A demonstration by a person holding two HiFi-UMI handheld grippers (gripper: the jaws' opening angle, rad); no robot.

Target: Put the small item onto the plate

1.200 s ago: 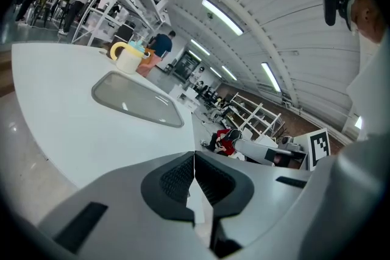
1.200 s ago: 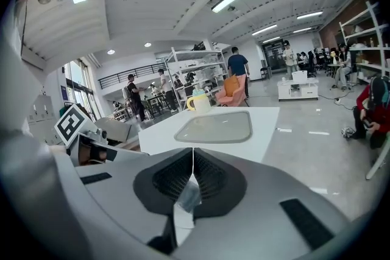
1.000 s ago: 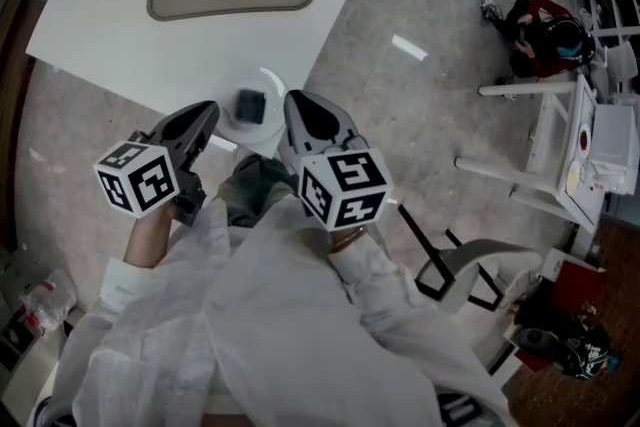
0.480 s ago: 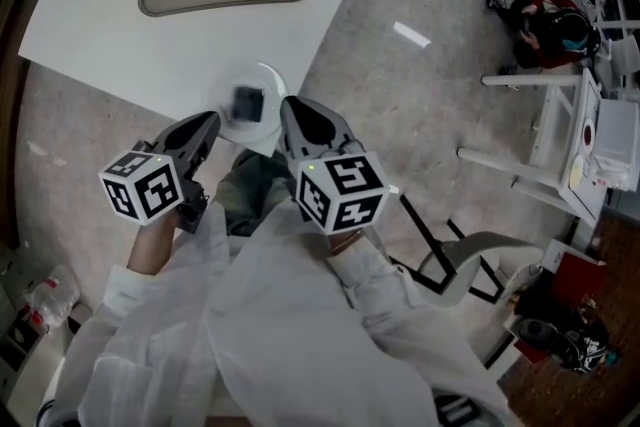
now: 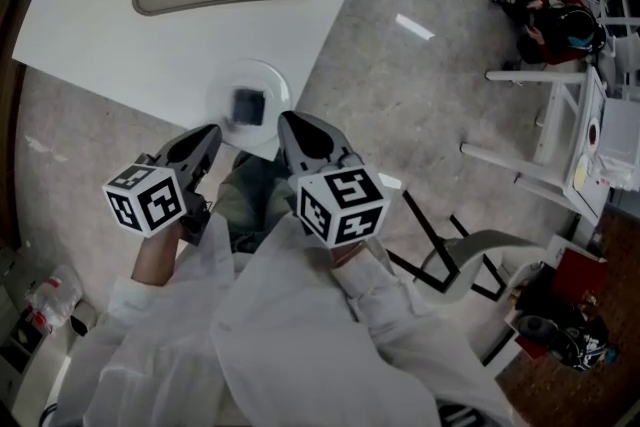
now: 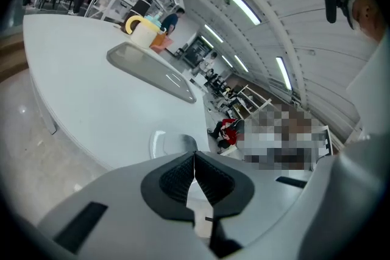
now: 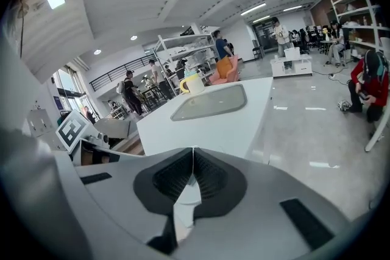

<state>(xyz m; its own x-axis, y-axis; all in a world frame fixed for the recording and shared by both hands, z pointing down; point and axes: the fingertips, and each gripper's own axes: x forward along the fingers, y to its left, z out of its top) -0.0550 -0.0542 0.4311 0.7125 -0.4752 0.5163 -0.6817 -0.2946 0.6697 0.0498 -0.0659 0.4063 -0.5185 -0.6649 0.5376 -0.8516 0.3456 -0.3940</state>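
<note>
- We find the small dark item [image 5: 246,105] lying on the white plate [image 5: 268,81], at the table's [image 5: 90,25] near edge.
- We note the left gripper [image 5: 208,133] has its jaws together and empty, short of the plate.
- We note the right gripper [image 5: 286,120] has its jaws together and empty, beside the plate's rim.

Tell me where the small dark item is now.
In the head view the small dark item lies on the white plate at the table's near edge, just ahead of the left gripper and right gripper.
</note>
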